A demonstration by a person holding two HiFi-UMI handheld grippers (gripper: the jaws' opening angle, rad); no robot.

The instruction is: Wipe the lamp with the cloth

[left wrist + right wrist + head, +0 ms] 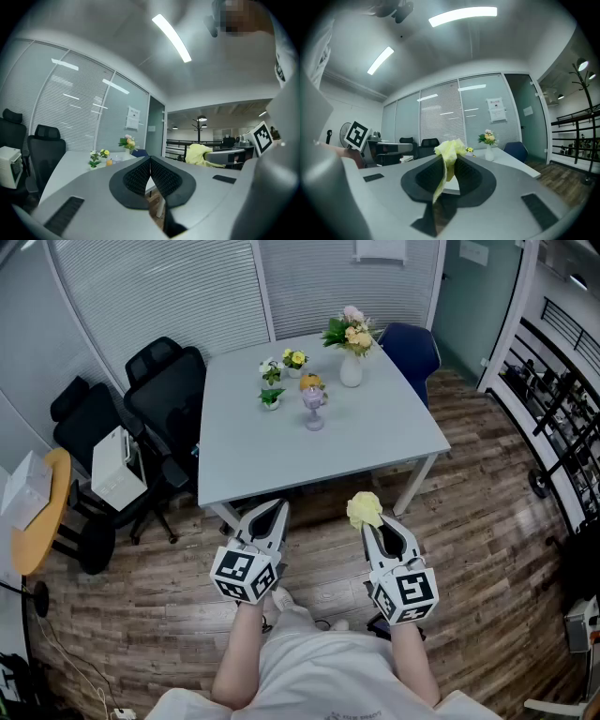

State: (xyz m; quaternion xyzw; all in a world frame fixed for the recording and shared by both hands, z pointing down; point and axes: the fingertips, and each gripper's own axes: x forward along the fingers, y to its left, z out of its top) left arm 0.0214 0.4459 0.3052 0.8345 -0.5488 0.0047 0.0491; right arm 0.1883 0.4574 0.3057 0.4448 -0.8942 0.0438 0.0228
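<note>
Grippers held level at waist height, seen from above, in front of a person standing on a wooden floor just short of a pale table (394, 432). Left gripper (277, 507) has its jaws pressed together with nothing between them. Right gripper (367, 523) is clamped on a crumpled yellow cloth (364, 510), which bunches up above the tips. The lamp (314, 407), a small pale purple piece on a stem, stands near the middle of the table, well apart from both grippers, with little potted plants (271, 395) just beside it and a white vase of flowers (351, 367) farther back. The step in hand looks like the approach: cloth secured, lamp not yet touched. The next move probably calls for stepping in and reaching the cloth over the table edge to the lamp without knocking the plants; the left gripper would have to open if it is to steady the base. Only the head view shows the gap to the lamp; only the right gripper view shows a tail of cloth hanging down between the dark pads.
</note>
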